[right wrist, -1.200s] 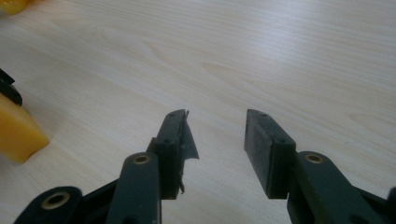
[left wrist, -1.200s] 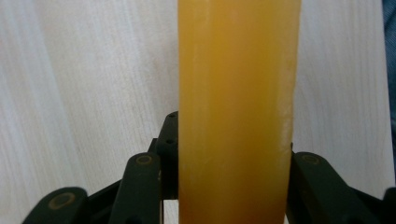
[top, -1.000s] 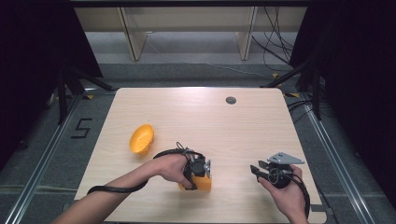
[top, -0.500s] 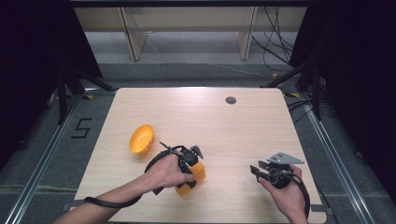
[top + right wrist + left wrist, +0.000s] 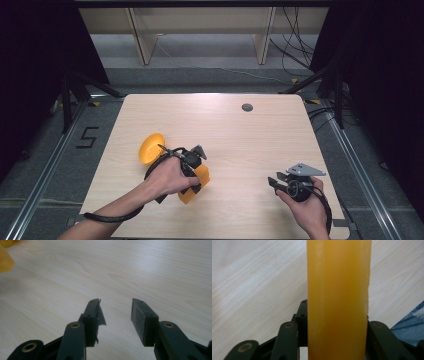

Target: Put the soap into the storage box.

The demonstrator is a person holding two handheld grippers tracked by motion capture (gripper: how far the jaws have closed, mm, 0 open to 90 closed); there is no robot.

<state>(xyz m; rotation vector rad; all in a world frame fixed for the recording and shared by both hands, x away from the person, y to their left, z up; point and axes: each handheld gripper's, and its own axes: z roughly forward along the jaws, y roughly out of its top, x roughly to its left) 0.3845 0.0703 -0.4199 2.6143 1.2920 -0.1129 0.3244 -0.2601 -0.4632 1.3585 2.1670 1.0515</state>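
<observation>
we see a pale wood table. near its left front, our left gripper has its jaws clamped on an orange block, just beside an orange bowl. our right gripper hovers with jaws parted, gripping nothing.

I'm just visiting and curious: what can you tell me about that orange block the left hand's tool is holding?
The orange block looks like smooth, slightly translucent plastic or wax, flat-sided with straight edges. The left gripper clamps it between its black fingers, one on each side. From above it sits near the wooden table's front edge, beside an orange bowl.
</observation>
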